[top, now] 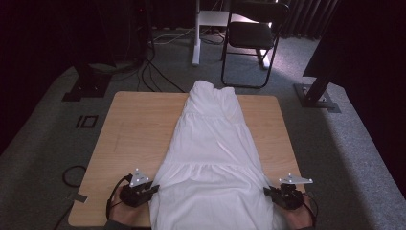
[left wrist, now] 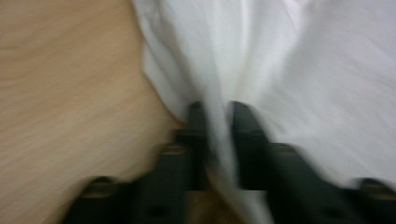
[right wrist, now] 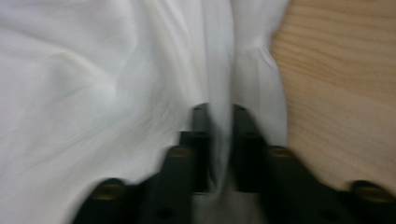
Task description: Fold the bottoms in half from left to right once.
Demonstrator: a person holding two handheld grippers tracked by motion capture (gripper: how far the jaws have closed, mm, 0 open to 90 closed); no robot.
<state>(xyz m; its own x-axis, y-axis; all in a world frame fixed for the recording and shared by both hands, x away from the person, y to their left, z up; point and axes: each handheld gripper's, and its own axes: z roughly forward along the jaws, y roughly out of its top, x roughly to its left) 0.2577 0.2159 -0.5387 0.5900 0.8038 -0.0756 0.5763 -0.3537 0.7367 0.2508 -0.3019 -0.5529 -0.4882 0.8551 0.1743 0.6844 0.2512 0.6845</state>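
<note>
Both grippers (top: 154,189) black, grey triangular top plates, black cables.

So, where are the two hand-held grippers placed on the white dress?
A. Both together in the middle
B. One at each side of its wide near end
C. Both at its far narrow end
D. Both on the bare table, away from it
B: in the high view the left hand-held gripper and the right hand-held gripper meet opposite edges of the white dress near the table front.

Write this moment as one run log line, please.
left gripper: fabric between jaws | right gripper: fabric between jaws | white dress: flat on table
</note>
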